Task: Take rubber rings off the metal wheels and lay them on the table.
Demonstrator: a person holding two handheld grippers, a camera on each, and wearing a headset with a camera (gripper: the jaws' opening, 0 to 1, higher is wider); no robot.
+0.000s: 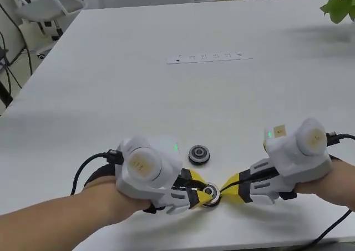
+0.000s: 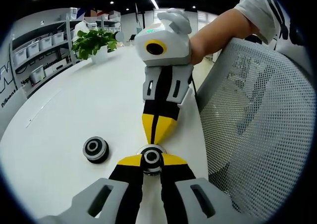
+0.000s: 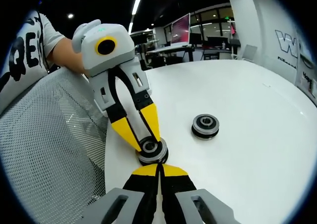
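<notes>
Metal wheel (image 1: 209,194), black-rimmed, grasped by left claw (image 2: 152,160); right claw (image 3: 159,167) clenched at rim.

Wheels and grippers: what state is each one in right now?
near wheel: flat on the table at its near edge, clamped, rubber ring on.
far wheel: flat on the table, free, ring on.
left gripper: shut on near wheel.
right gripper: shut, tips at the near wheel's rim; whether it pinches the ring, cannot tell.
</notes>
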